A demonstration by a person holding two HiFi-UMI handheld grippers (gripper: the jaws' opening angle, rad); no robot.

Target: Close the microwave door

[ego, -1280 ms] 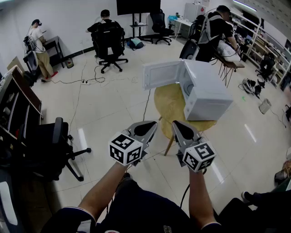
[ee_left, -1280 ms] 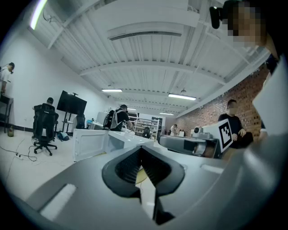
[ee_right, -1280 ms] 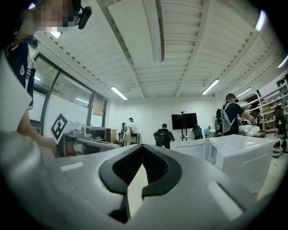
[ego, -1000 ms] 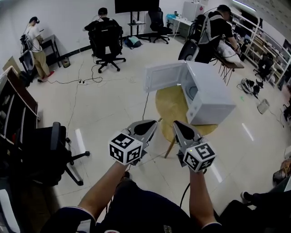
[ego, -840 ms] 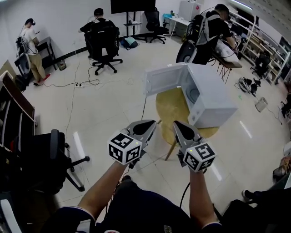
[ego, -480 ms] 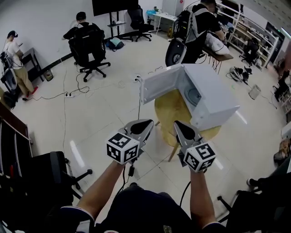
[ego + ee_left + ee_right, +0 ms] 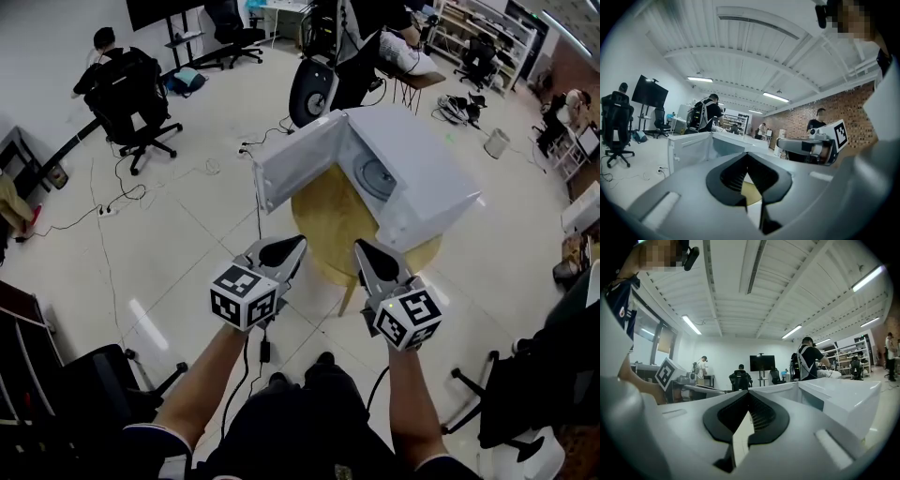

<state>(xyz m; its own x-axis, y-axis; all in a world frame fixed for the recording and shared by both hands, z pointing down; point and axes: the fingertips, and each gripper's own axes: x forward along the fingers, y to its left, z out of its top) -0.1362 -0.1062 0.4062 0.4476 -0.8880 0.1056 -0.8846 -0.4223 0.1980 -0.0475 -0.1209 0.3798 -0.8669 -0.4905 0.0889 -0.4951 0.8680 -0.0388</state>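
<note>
A white microwave point(image 7: 422, 183) stands on a round wooden table point(image 7: 323, 225). Its door point(image 7: 295, 164) hangs wide open toward the left, and the cavity with its turntable shows. My left gripper point(image 7: 289, 246) and right gripper point(image 7: 361, 249) are side by side, short of the table's near edge. Both are shut with nothing between the jaws, and neither touches the microwave. In the left gripper view the door point(image 7: 689, 150) is ahead beyond the shut left gripper point(image 7: 748, 156). In the right gripper view the microwave body point(image 7: 843, 399) lies to the right of the shut right gripper point(image 7: 749, 393).
A black office chair point(image 7: 94, 384) stands at the lower left and another point(image 7: 525, 394) at the lower right. Cables point(image 7: 103, 202) trail over the tiled floor. A person sits in a chair point(image 7: 127, 84) at the back left. Another person point(image 7: 347, 37) stands behind the table.
The microwave and table have come closer to both grippers and the room has swung leftward in view. Both grippers stay shut and level. The door is still wide open.
</note>
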